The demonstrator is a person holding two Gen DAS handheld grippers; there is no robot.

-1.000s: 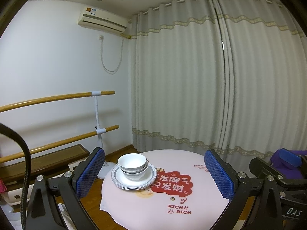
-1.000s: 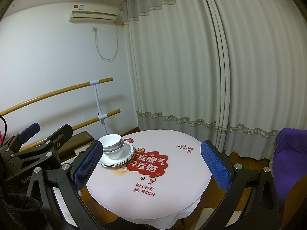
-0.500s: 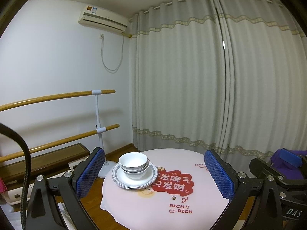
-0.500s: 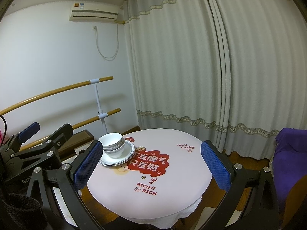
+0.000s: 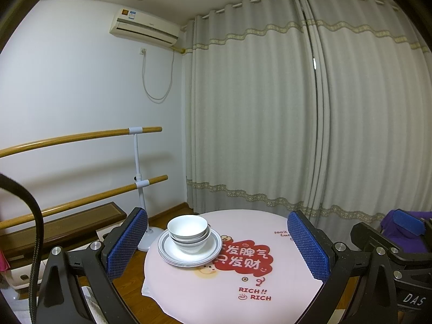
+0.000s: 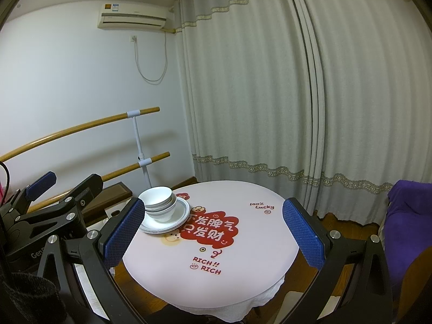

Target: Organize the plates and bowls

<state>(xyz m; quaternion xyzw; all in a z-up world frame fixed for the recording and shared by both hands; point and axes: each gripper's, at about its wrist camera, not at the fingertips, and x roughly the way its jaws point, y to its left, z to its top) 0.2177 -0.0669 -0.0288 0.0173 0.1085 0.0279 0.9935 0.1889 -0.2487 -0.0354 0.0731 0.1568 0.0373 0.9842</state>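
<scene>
Bowls nested on stacked plates near tabletop left edge; left claw, right claw both spread apart, empty.

Glossy ceramic bowls; matt tablecloth (printed).

A round surface carries a pale pink cover printed with red lettering. At its centre, a red cloud-shaped patch holds large white Chinese characters reading "发脾气" over "只发财". Below the patch, red capitals read "RICH!! RICH" beside a small smiley. Near the far right edge, small red script reads "100% Lucky". In the left wrist view, white letters "DAS" stand on the right gripper's black body. In the right wrist view, white letters "Gen", partly cut off, stand on the left gripper's black body.
</scene>
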